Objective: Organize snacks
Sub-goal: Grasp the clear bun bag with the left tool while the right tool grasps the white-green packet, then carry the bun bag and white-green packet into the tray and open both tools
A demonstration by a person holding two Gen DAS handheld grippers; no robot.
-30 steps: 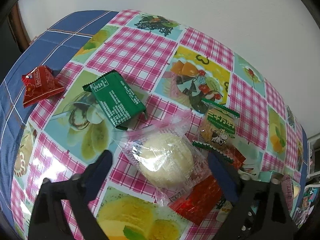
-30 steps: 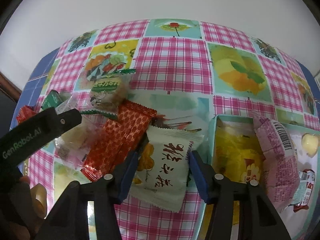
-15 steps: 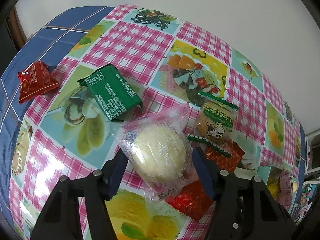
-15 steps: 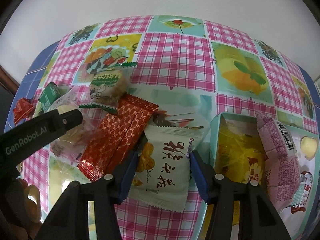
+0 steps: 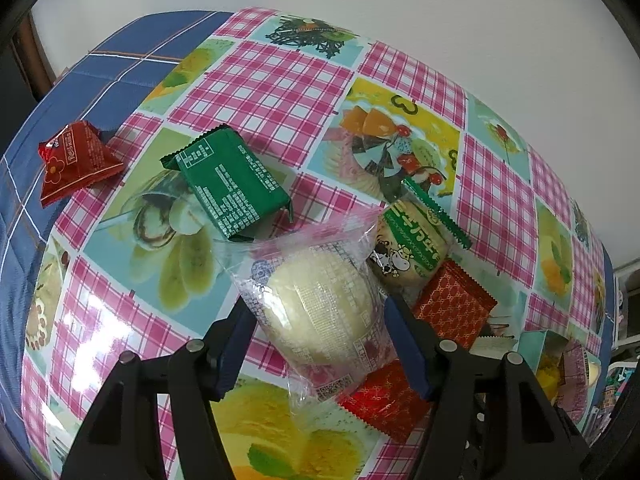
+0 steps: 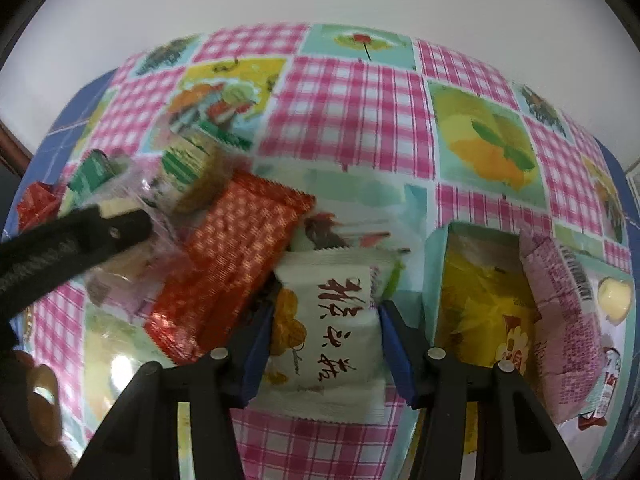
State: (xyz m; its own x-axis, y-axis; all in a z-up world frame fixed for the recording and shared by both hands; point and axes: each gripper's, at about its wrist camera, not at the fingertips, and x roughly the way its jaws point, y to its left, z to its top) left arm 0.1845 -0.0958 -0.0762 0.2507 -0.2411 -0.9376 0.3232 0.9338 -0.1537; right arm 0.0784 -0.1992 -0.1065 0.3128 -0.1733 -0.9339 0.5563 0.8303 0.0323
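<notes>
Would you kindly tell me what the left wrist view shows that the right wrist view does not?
Only the left wrist view shows the left tongs closed on the clear-wrapped bun and the printed back of the green packet. Only the right wrist view shows the right tongs closed on the white packet and the pink packet inside the teal box. Both show the orange-red packet and the cow-print snack.

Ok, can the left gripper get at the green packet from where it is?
Probably not right now: the left gripper is closed around the clear-wrapped bun. The green packet lies just beyond, uncovered, so it looks reachable once the bun is dropped.
</notes>
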